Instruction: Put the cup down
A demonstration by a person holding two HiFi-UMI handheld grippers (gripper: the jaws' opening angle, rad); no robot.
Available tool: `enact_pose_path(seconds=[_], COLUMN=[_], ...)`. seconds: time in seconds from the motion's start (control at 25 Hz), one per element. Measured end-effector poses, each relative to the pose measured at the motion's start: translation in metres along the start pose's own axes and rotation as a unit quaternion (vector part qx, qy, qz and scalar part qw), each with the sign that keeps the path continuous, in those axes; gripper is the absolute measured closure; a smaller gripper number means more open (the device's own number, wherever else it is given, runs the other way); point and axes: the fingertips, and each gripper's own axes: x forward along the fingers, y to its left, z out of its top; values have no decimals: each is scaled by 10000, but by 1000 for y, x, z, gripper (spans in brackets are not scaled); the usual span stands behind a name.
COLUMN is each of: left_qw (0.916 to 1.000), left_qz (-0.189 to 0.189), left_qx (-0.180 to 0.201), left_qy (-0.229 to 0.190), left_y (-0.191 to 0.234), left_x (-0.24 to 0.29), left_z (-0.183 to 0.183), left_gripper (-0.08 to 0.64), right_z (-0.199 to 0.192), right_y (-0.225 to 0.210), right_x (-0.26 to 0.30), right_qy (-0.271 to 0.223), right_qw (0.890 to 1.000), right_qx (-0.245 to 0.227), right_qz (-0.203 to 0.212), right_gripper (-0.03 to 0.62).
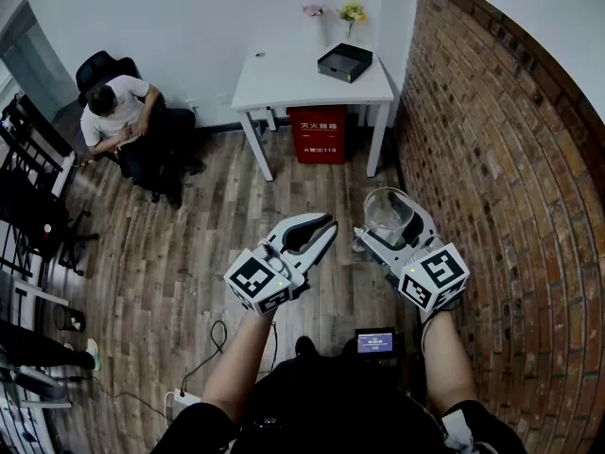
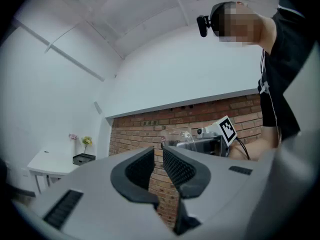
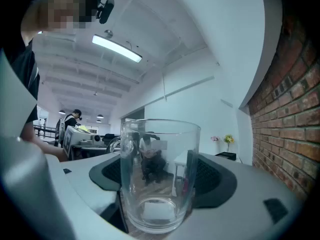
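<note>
Plainly, the cup is clear, straight-walled glass, standing upright.

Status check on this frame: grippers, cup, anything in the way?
Left gripper shut, empty. Right gripper shut on clear cup, upright, above wooden floor. White table ahead; nothing seen in the way.

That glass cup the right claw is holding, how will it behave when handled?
The glass cup looks smooth and clear, so probably slippery in the right claw. Being glass, likely rigid but breakable. Its flat base should stand steady.
</note>
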Motion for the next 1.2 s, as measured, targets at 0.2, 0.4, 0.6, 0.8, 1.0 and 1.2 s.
enact_pose_path(seconds=[0.2,0.4,0.6,0.8,1.0,1.2], left_qw=[10000,10000,10000,10000,10000,10000], left_qz=[-61,-39,-67,-36,-35,18], left_qx=[53,20,52,1,33,67], left_qy=[-26,-5,-44,3,-10,26], left_y=[0,-1,-3,-2,-4,-4], left_x=[1,0,2,4,16,33], left_z=[2,-1,0,-4,-5,-4], left_gripper=[515,515,515,515,515,515], right_z=[0,0,0,-1,-3,-1], right_y=[-1,-1,1,-1,-12,-29], right_x=[1,-1,-3,-4,-9,-14], right_qy=[-13,-25,-76,-72,-73,-103], right_qw=[10000,10000,9999,9999,9999,9999], right_qx=[3,23,52,63,74,96], right_qz=[-13,-7,42,58,64,94], right_gripper=[209,209,209,209,209,209])
